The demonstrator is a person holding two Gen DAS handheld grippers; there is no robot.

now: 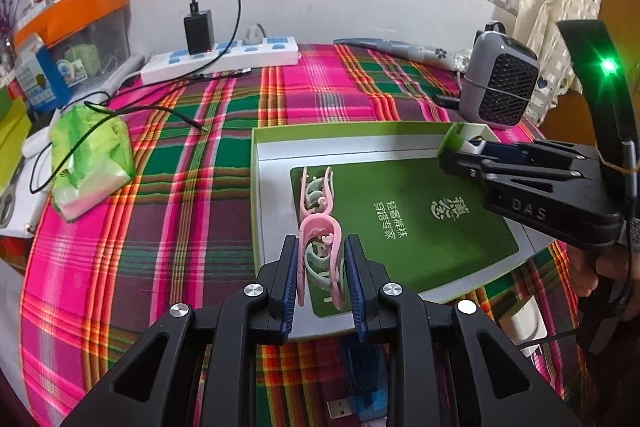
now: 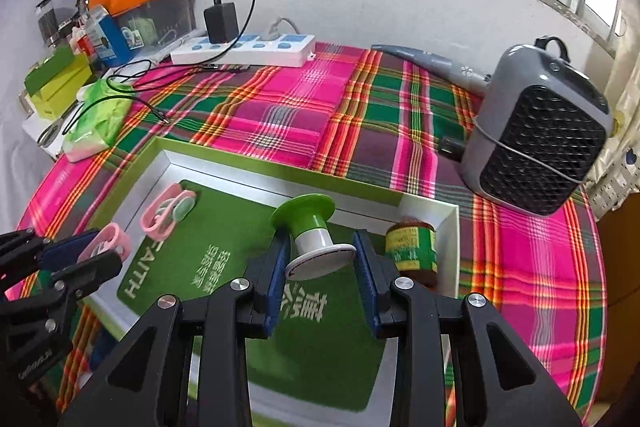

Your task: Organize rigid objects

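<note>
1. Plaid cloth (image 2: 280, 99) in pink, green and maroon covers the table under a shallow box (image 1: 340, 139) with silver walls and a green felt-like liner.
2. Left claw (image 1: 320, 267) is clamped on a curved pink plastic clip (image 1: 320, 227), held over the liner.
3. Right claw (image 2: 320, 267) grips a white spool (image 2: 314, 233) with a green flange, over the box beside a small brown jar (image 2: 414, 247).

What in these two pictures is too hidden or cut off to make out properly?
- Left wrist view: the blue item and USB plug under the left gripper are hidden by its frame.
- Right wrist view: the small jar is partly behind a right gripper finger; its label is too blurred to read.
</note>
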